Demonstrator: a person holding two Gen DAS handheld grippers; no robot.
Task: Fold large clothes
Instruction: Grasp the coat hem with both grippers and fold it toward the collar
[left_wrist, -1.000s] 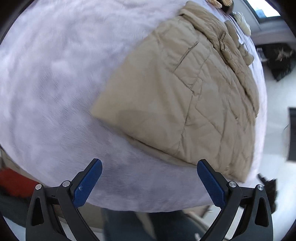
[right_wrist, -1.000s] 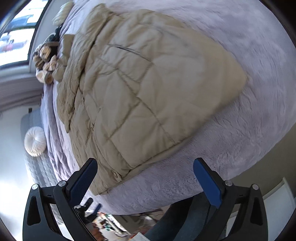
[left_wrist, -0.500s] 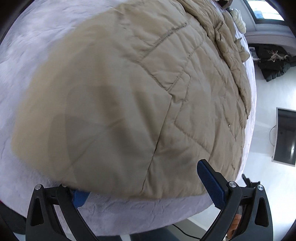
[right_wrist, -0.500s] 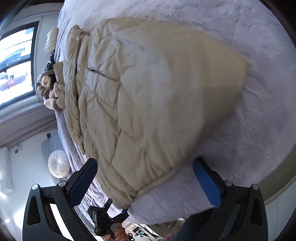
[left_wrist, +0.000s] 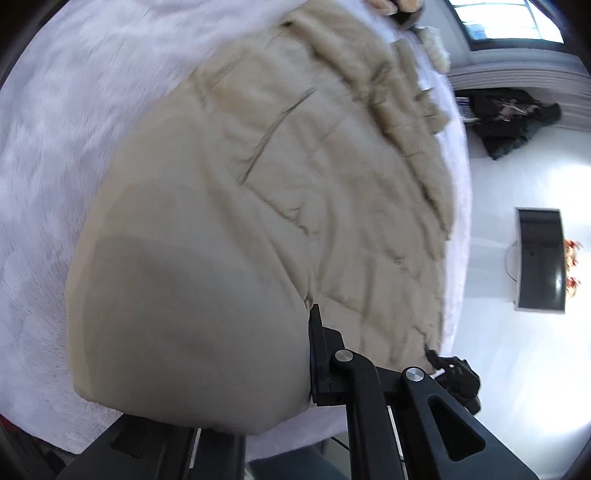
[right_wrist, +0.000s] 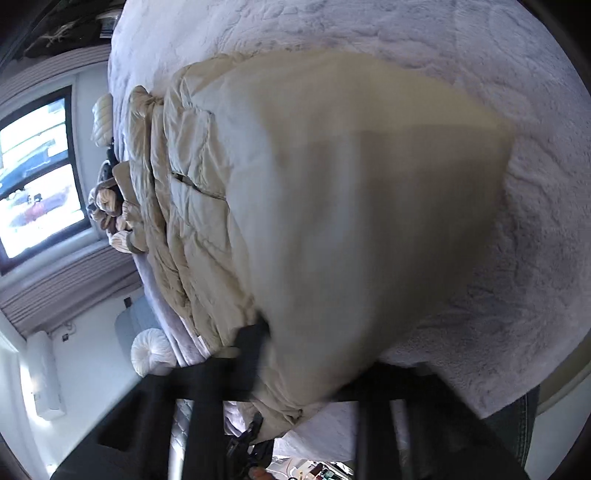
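A beige quilted jacket (left_wrist: 295, 184) lies spread on a lavender fuzzy bed cover (left_wrist: 55, 184). Its near hem bulges up against both cameras. My left gripper (left_wrist: 303, 343) is shut on that hem. One black finger (left_wrist: 317, 354) presses the fabric and the other is hidden under it. In the right wrist view the jacket (right_wrist: 332, 184) fills the middle. My right gripper (right_wrist: 280, 354) is closing, with the jacket's near corner between its jaws. One finger (right_wrist: 255, 343) sits against the fabric and the other is covered by it.
The bed cover (right_wrist: 517, 258) stretches beyond the jacket. Knitted soft items (right_wrist: 107, 206) lie at the far end, near a window (right_wrist: 33, 184). A round white cushion (right_wrist: 151, 350) sits beside the bed. A dark wall screen (left_wrist: 541, 258) and dark clothes (left_wrist: 509, 114) are off the bed.
Both grippers have come in onto the jacket's near hem. Their jaws were wide open and are now closed on the fabric, which bulges up and hides the blue pads.
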